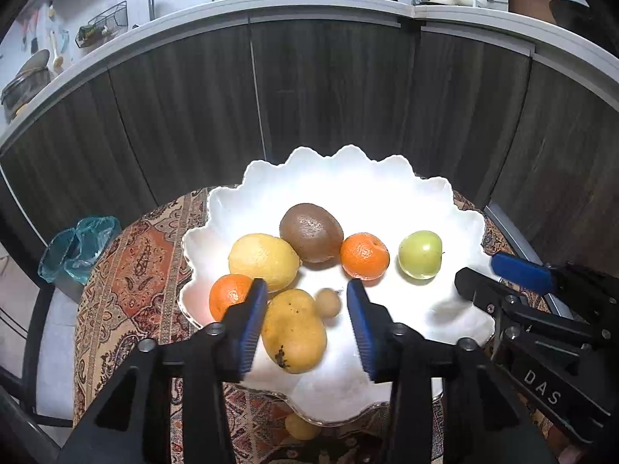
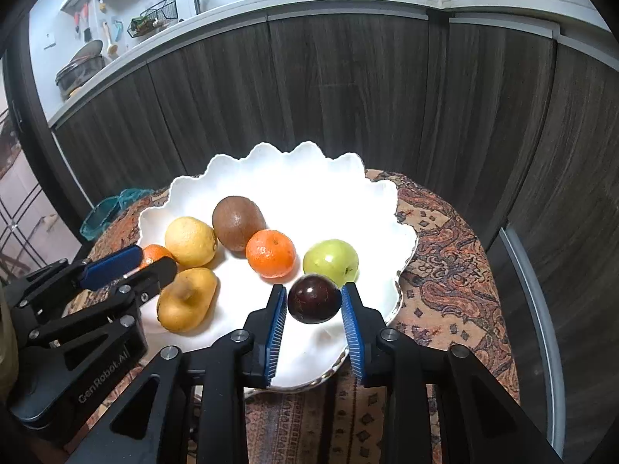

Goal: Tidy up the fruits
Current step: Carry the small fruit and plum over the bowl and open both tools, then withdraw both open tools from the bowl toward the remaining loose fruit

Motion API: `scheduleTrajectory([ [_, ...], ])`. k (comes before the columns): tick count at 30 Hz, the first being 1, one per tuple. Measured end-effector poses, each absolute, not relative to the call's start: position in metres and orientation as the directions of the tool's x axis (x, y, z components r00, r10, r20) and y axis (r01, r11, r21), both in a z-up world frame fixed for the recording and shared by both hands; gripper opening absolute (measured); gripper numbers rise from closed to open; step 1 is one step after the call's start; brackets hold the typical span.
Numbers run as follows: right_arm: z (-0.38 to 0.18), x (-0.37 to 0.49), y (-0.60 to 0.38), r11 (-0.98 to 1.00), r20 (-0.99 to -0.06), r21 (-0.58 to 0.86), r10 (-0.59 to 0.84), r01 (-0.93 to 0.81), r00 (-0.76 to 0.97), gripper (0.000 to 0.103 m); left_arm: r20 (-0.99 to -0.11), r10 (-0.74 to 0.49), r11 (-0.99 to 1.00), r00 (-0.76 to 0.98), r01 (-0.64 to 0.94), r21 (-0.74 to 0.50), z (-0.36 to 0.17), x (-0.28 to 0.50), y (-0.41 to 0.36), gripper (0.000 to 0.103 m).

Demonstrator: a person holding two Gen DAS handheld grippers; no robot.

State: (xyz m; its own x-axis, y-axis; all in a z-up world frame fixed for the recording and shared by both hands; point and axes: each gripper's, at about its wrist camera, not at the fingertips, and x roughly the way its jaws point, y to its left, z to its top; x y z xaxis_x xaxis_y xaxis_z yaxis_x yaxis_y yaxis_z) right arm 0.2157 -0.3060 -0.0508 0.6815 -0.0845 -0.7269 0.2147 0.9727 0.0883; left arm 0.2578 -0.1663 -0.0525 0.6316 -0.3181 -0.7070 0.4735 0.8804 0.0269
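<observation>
A white scalloped bowl (image 1: pixel 348 156) on the patterned table holds a kiwi (image 1: pixel 311 232), a lemon (image 1: pixel 263 261), two oranges (image 1: pixel 365 255), a green apple (image 1: pixel 421 254) and a yellow mango (image 1: pixel 294 332). My left gripper (image 1: pixel 306 288) stands open over the bowl's near side. A small tan fruit (image 1: pixel 329 301) lies loose between its pads, against the mango. My right gripper (image 2: pixel 312 290) hangs low over the bowl's right side. A dark plum (image 2: pixel 314 303) sits between its fingertips, which flank it closely without a clear squeeze.
Another small tan fruit (image 1: pixel 303 427) lies on the patterned cloth (image 1: pixel 135 270) just under the bowl's near rim. A teal plastic bag (image 1: pixel 79 247) is off the table's left edge. Dark cabinet fronts (image 1: pixel 329 89) and a kitchen counter stand behind.
</observation>
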Motion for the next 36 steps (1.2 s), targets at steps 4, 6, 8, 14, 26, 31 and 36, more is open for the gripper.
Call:
scheduleTrajectory([
  [4,-0.046,0.21,-0.307,0.969,-0.715,0.077,-0.111,0.235,0.691,0.062,-0.704,-0.315,0.884,0.637,0.467,0.027,-0.049,0.254,-0.162,0.056],
  [6,-0.043,0.208,-0.307,0.967,-0.709,0.066,-0.129,0.248,0.693,0.069,-0.697,-0.308,0.889,0.648,0.457,0.032,-0.046,0.252,-0.16,0.059],
  [8,-0.041,0.205,-0.309,0.962,-0.705,0.062,-0.146,0.265,0.694,0.077,-0.689,-0.306,0.891,0.657,0.453,0.037,-0.043,0.249,-0.157,0.062],
  [14,-0.031,0.196,-0.306,0.956,-0.695,0.038,-0.184,0.292,0.695,0.079,-0.657,-0.281,0.903,0.699,0.425,0.066,-0.03,0.239,-0.147,0.077],
  [26,-0.007,0.167,-0.293,0.939,-0.658,0.012,-0.251,0.343,0.71,0.083,-0.612,-0.252,0.921,0.75,0.38,0.086,-0.008,0.215,-0.124,0.083],
  [31,-0.006,0.155,-0.293,0.926,-0.653,0.008,-0.282,0.379,0.703,0.086,-0.601,-0.248,0.922,0.76,0.375,0.094,-0.006,0.204,-0.118,0.086],
  [36,-0.009,0.144,-0.291,0.914,-0.651,0.0,-0.307,0.405,0.694,0.088,-0.613,-0.242,0.924,0.752,0.371,0.09,-0.013,0.197,-0.113,0.089],
])
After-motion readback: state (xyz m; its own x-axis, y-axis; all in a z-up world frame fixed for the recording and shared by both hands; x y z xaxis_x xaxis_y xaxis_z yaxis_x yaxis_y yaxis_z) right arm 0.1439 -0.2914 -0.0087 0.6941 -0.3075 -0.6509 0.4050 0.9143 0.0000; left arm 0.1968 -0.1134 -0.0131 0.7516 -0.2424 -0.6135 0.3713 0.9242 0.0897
